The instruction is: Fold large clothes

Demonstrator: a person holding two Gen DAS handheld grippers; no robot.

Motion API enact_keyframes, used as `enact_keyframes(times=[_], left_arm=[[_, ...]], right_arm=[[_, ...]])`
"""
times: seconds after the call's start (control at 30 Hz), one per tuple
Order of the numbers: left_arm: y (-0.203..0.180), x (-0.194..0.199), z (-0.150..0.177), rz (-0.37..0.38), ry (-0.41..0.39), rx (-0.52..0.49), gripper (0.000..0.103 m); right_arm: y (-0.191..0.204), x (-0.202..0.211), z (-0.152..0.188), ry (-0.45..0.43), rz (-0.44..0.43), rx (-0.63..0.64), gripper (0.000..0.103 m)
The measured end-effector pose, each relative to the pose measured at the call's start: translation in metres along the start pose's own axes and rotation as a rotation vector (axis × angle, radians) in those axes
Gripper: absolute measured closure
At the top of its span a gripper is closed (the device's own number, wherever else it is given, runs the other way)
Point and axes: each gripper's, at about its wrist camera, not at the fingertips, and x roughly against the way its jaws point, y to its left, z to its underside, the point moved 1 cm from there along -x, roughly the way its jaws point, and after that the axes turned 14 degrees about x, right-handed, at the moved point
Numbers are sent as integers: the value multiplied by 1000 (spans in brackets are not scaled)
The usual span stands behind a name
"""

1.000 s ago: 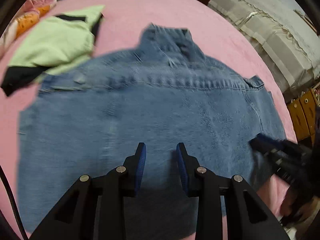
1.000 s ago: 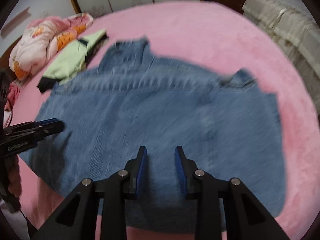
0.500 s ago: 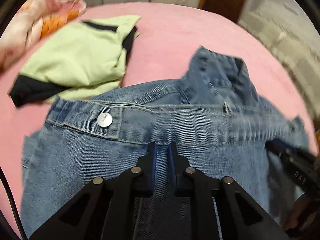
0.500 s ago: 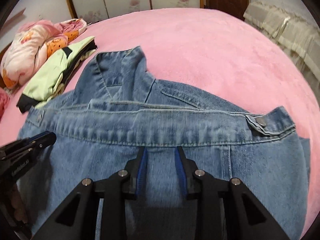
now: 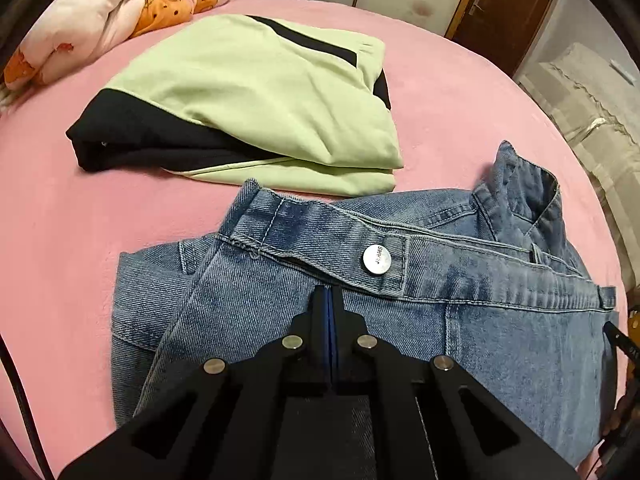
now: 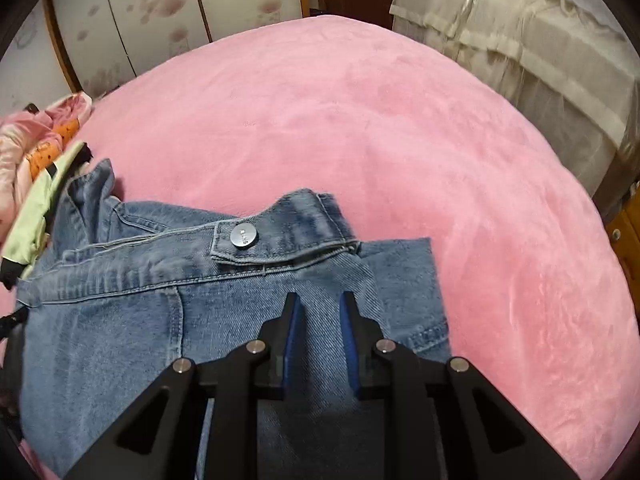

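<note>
A blue denim jacket lies on the pink bed, its buttoned hem band doubled up near the collar. My left gripper is shut, pads together, tips on the denim just below that band; no cloth shows between the pads. In the right wrist view the jacket shows its other hem corner with a metal button. My right gripper is over it, jaws closing with a gap left; denim shows in the gap and the pads are not pressing it.
A folded light-green and black garment lies just beyond the jacket, with a pink and orange quilt behind it. Bare pink bed stretches ahead of the right gripper. Beige-covered furniture stands past the right edge; wardrobe doors stand behind.
Both grippers moved forward across the jacket, and its hem band now lies doubled up near the collar. The left jaws went from apart to shut; the right jaws narrowed.
</note>
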Motion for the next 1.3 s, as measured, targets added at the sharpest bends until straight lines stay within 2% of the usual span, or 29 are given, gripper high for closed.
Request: enact_keyframes(times=[0.1, 0.17, 0.23, 0.27, 0.43, 0.5, 0.53, 0.6, 0.67, 0.77, 0.87, 1.0, 1.17, 1.3], left_arm=[[-6, 3, -1, -29, 15, -13, 99], [-10, 14, 4, -61, 22, -19, 88], [-11, 37, 17, -84, 20, -14, 63], [-10, 51, 25, -81, 10, -9, 60], [4, 97, 72, -37, 44, 39, 59], [15, 107, 93, -63, 47, 56, 59], [24, 110, 105, -103, 42, 59, 59], [39, 109, 120, -157, 41, 63, 60], [51, 109, 127, -169, 27, 62, 60], [56, 108, 130, -182, 3, 28, 60], [54, 113, 131, -193, -1, 35, 60], [54, 126, 134, -180, 32, 89, 58], [53, 155, 142, -154, 77, 129, 49], [56, 176, 153, -118, 113, 199, 41]], right_arm=[[10, 6, -4, 20, 41, 29, 81], [17, 18, -4, 15, 0, 0, 81], [25, 33, -2, -4, -44, -24, 81], [29, 43, 1, -11, -60, -20, 81], [62, 76, 27, -13, -150, 23, 81], [73, 84, 49, 11, -166, 55, 81], [75, 85, 59, 23, -166, 70, 81], [70, 83, 75, 57, -133, 90, 81], [55, 76, 95, 103, -82, 81, 81], [22, 75, 110, 102, -10, 58, 84], [5, 78, 111, 116, -14, 28, 84], [10, 87, 103, 135, -12, 45, 82], [36, 116, 93, 94, -94, 89, 82], [65, 136, 94, 92, -177, 130, 81]])
